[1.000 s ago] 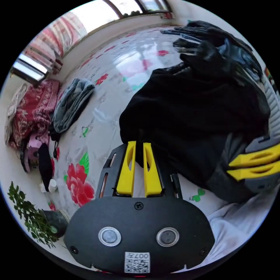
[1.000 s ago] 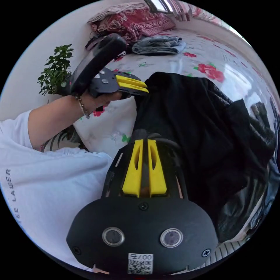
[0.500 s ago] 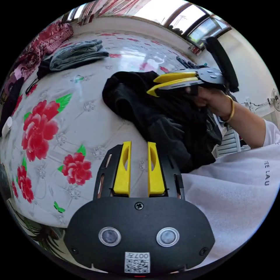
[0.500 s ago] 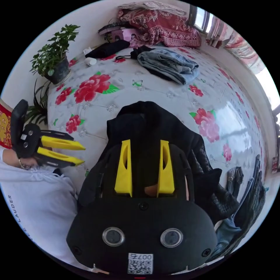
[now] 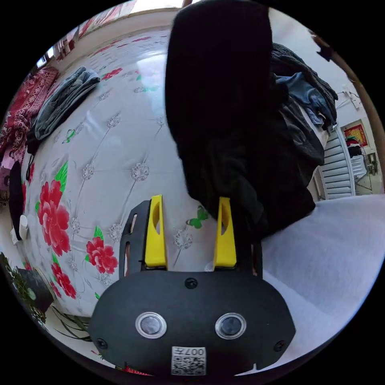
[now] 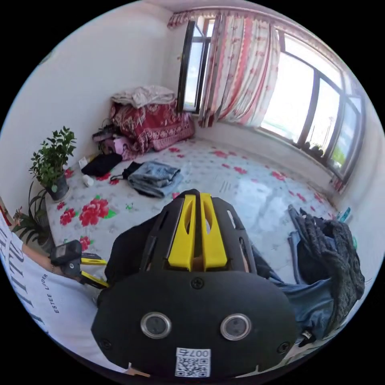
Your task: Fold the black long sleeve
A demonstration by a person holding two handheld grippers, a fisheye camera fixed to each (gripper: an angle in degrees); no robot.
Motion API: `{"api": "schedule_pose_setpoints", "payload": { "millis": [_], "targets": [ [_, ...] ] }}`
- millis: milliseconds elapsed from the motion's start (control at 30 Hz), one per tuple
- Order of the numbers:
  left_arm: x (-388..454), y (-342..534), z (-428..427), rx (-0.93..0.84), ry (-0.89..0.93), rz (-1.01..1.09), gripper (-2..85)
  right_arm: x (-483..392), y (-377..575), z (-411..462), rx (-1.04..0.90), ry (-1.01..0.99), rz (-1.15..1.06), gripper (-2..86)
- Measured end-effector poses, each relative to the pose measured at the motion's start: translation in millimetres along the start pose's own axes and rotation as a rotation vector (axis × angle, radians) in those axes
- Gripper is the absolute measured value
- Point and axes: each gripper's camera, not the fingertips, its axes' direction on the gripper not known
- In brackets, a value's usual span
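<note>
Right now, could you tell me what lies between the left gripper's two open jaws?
In the left gripper view, the left gripper frames only bare floral bedcover with a green butterfly print; the black long sleeve hangs beside its right jaw.

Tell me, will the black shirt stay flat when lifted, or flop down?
Probably flop: the black long sleeve already hangs in soft folds and bunches. It likely sags between grips. The left gripper is open, so it may slide off.

White shirt (image 6: 28, 288) at near left with dark printed letters, small code sticker (image 6: 193, 362) on right gripper's housing, digits mirrored, unreadable
</note>
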Motion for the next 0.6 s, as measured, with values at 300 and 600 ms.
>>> {"api": "schedule_pose_setpoints", "payload": {
  "millis": [300, 600],
  "targets": [
    [-6.8, -3.2, -62.8, 0.343, 0.148, 0.066, 1.2, -53.6, 13.6, -194.2, 0.259, 0.272, -0.11, 0.3],
    [-23.8, 138.1, -306.8, 1.067, 0.055, -0.003, -0.4, -96.8, 67.2, -402.9, 0.678, 0.53, -0.148, 0.2]
  ]
}}
